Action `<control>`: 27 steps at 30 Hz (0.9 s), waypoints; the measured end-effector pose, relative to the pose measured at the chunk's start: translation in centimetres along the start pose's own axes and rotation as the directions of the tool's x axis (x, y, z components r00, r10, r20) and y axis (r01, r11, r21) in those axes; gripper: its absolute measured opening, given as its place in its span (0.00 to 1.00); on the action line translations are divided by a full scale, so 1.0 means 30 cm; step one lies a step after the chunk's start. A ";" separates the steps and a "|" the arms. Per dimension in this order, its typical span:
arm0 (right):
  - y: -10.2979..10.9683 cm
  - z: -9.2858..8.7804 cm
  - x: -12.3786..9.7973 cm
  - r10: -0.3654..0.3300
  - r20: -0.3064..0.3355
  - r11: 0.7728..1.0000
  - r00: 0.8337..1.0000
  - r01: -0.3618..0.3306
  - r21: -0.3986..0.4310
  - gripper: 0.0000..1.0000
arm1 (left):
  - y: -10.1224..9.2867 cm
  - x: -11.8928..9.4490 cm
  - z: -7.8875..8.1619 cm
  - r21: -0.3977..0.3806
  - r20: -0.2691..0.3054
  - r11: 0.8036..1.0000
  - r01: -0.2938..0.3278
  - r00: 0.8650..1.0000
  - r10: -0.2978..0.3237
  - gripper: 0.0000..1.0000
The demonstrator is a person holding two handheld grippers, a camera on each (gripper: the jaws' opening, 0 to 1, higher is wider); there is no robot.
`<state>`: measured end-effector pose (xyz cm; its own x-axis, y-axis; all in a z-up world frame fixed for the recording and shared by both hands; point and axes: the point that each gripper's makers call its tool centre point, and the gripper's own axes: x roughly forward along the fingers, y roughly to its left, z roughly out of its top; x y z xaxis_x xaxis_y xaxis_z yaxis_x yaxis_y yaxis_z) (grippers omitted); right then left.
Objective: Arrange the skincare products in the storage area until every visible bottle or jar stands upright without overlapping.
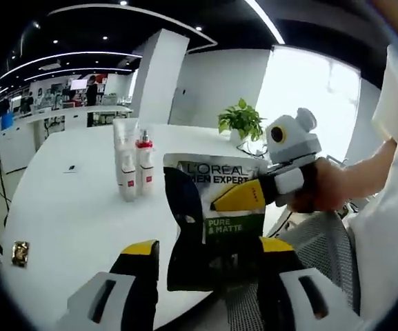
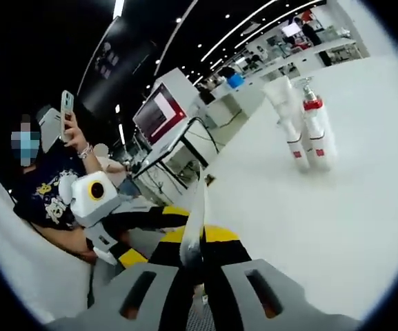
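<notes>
A dark L'Oreal Men Expert pouch [image 1: 216, 221] hangs upright over the near edge of the white table [image 1: 67, 207]. My right gripper [image 1: 216, 203] reaches in from the right and is shut on it. In the right gripper view the pouch [image 2: 200, 207] is edge-on, pinched between that gripper's [image 2: 199, 238] yellow tips. My left gripper [image 1: 209, 252] is open, one jaw on each side of the pouch's lower part; it also shows as the left gripper [image 2: 154, 234] beside the pouch. A white tube and two white bottles [image 1: 133, 165], one red-capped, stand upright close together mid-table, seen again as the bottles [image 2: 305, 131].
A potted plant [image 1: 241, 121] stands at the table's far edge. A small gold object [image 1: 21, 252] and a dark item [image 1: 70, 167] lie on the left part. A grey mesh chair [image 1: 323, 241] is below the right hand. A seated person [image 2: 47, 179] holds up a phone.
</notes>
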<state>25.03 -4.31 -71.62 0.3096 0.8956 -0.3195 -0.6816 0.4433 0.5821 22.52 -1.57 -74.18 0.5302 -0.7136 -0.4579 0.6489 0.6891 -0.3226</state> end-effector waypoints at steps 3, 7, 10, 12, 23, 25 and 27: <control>0.005 0.001 -0.006 0.030 -0.038 0.997 0.999 -0.032 -0.065 0.00 | -0.014 0.000 0.008 -0.013 0.015 1.000 0.024 1.000 -0.024 0.62; 0.064 0.002 -0.012 0.147 -0.091 0.982 0.985 -0.156 -0.108 0.00 | -0.058 -0.006 0.022 -0.044 0.039 0.994 0.100 0.994 -0.099 0.60; 0.110 0.008 -0.016 0.222 -0.116 0.962 0.968 -0.237 -0.136 0.00 | -0.096 -0.009 0.028 -0.071 0.048 0.982 0.177 0.984 -0.174 0.55; 0.146 0.007 -0.020 0.272 -0.137 0.946 0.953 -0.290 -0.142 0.00 | -0.114 -0.009 0.027 -0.082 0.045 0.974 0.210 0.977 -0.207 0.53; 0.215 -0.019 -0.029 0.384 -0.220 0.905 0.897 -0.412 -0.102 0.00 | -0.111 -0.022 0.033 -0.082 0.051 0.974 0.210 0.977 -0.206 0.47; 0.216 -0.027 -0.025 0.390 -0.234 0.902 0.891 -0.421 -0.098 0.00 | -0.117 -0.026 0.036 -0.091 0.058 0.969 0.229 0.973 -0.224 0.46; 0.230 -0.035 -0.023 0.404 -0.252 0.895 0.879 -0.437 -0.088 0.00 | -0.137 -0.028 0.033 -0.096 0.056 0.961 0.258 0.966 -0.253 0.42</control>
<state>19.42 -1.92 -68.16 -0.1706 0.9571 -0.2341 -0.8039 0.0021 0.5948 19.95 -3.92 -71.66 0.3780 -0.8707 -0.3145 0.7083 0.4908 -0.5074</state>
